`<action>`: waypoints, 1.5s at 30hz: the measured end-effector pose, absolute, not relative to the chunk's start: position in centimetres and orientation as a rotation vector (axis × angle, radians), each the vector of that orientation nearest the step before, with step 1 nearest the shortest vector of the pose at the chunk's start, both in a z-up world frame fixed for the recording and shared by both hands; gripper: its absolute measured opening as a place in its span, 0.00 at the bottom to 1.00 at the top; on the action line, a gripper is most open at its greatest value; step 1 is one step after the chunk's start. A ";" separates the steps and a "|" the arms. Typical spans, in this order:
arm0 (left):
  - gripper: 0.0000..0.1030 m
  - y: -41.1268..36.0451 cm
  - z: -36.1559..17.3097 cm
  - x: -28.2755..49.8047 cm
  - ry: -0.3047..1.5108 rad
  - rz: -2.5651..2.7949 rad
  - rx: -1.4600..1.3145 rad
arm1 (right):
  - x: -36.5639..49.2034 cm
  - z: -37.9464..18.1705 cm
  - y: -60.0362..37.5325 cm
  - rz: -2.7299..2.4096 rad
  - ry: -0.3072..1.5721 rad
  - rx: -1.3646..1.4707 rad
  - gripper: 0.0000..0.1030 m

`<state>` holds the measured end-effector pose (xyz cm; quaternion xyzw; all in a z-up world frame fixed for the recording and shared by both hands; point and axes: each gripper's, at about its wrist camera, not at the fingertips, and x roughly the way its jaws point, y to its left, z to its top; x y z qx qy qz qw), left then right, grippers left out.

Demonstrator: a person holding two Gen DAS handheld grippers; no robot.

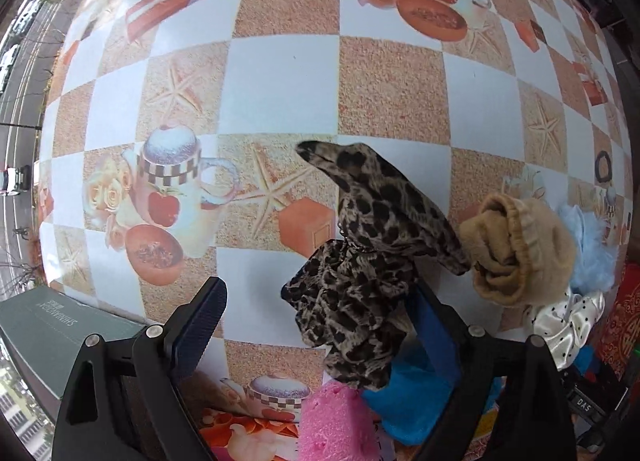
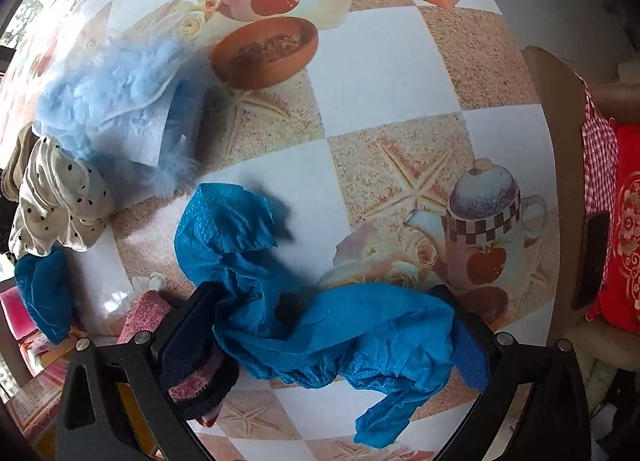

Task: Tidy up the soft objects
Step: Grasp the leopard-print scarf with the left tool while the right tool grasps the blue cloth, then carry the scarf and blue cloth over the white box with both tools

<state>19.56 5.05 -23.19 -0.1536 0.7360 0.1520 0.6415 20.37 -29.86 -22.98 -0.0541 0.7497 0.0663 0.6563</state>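
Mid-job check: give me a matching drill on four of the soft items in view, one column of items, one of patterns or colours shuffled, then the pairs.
Items:
1. scrunchie between the left gripper's open jaws
2. shoe cover between the right gripper's jaws
3. rolled sock
4. satin scrunchie

Looks:
A. plain tan
B. white with black dots
C. leopard print
D. bright blue

Pairs: 1-C, 2-D, 3-A, 4-B
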 end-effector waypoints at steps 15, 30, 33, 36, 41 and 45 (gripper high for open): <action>0.24 0.8 -20.4 21.4 1.580 0.183 -0.271 | 18.6 -22.6 -30.9 0.332 1.650 -0.123 0.22; 0.24 -1.2 -13.6 17.7 1.451 0.135 -0.210 | 20.8 -18.6 -33.9 0.314 1.662 0.135 0.65; 0.24 -0.7 -14.1 16.9 1.447 0.133 -0.213 | 20.1 -19.1 -33.8 0.313 1.643 0.098 0.98; 0.25 -0.8 -13.8 16.6 1.449 0.135 -0.207 | 20.4 -19.6 -32.8 0.298 1.635 0.075 0.98; 0.25 -0.9 -13.1 16.1 1.450 0.144 -0.201 | 21.5 -22.5 -30.6 0.204 1.682 -0.059 0.97; 0.25 -1.4 -12.5 15.3 1.442 0.144 -0.165 | 20.8 -21.8 -29.7 0.227 1.629 -0.169 0.57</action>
